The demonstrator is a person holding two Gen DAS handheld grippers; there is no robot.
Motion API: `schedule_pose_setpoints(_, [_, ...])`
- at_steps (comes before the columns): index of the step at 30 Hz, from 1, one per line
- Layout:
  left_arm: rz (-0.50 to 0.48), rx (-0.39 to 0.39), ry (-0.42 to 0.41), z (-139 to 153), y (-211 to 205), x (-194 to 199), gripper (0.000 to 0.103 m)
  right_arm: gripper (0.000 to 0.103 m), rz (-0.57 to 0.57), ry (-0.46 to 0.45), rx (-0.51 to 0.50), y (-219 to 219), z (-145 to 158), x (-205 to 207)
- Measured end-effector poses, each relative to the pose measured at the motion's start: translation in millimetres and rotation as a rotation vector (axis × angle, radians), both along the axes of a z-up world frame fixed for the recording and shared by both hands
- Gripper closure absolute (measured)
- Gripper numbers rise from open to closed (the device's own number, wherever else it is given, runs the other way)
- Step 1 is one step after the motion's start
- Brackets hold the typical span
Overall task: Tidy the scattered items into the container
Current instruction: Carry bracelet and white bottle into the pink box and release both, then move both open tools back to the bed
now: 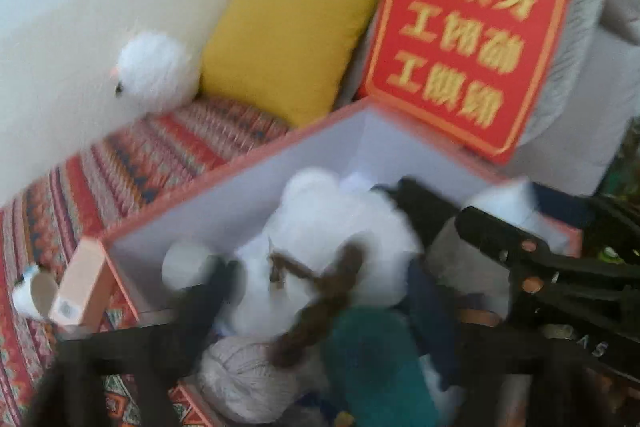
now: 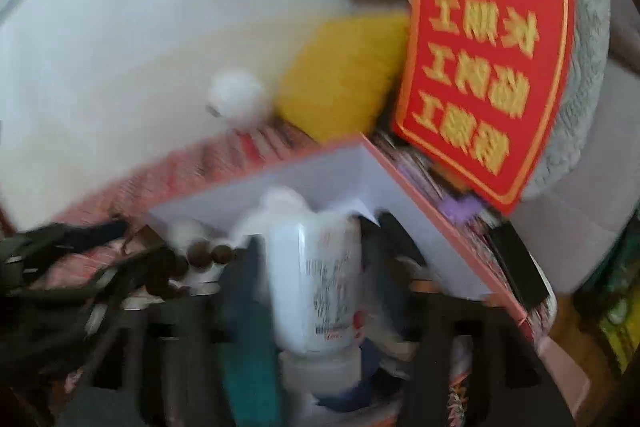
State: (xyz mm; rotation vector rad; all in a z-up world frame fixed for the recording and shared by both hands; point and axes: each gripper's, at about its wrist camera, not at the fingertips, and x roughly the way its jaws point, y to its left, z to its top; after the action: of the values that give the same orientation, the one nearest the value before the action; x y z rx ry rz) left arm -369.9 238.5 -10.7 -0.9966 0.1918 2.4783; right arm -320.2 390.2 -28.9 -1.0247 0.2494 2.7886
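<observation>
The box [image 2: 420,195] sits open on a patterned bed cover [image 1: 132,163], already crowded with a white plush [image 1: 328,251] and yarn [image 1: 244,379]. The right gripper [image 2: 316,267] hangs over the box with its jaws clamped on a white bottle [image 2: 320,279], whose long axis runs straight ahead between them, cap nearest the camera. The left gripper [image 1: 316,247] straddles the plush; whether it grips is unclear.

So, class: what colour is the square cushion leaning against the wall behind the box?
Mustard yellow. The cushion shows best in the left wrist view.
</observation>
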Motion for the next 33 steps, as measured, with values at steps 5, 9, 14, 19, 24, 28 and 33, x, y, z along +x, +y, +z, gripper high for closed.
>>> schedule_pose_setpoints(5, [0.051, -0.015, 0.037, -7.4, -23.4, 9.3, 0.015, 0.011, -0.021, -0.016, -0.031, -6.2, -14.1, 4.3])
schedule_pose_setpoints(9, [0.09, 0.019, 0.057, 11.3, -55.4, 27.9, 0.013, 0.011, 0.01, 0.006, -0.028, -29.8, 1.7, 25.1])
schedule_pose_setpoints(14, [0.16, 0.038, 0.106, 35.1, -108.8, 62.6, 0.008, 0.006, 0.074, 0.09, -0.004, -75.4, 39.5, 55.1])
schedule_pose_setpoints(19, [0.266, 0.017, 0.127, 41.0, -181.6, 95.6, 0.007, 0.003, 0.18, 0.148, -0.002, -143.0, 69.2, 73.0])
schedule_pose_setpoints(24, [0.4, -0.016, 0.112, 24.0, -265.8, 114.0, 0.006, 0.002, 0.311, 0.14, -0.038, -221.7, 70.3, 73.8])
schedule_pose_setpoints(28, [0.495, -0.036, 0.058, -6.0, -327.6, 112.0, 0.006, 0.002, 0.414, 0.106, -0.016, -287.9, 55.7, 64.1])
schedule_pose_setpoints(33, [0.601, -0.02, -0.041, -52.4, -394.0, 90.3, 0.006, 0.003, 0.466, 0.011, 0.006, -350.9, 16.5, 22.1])
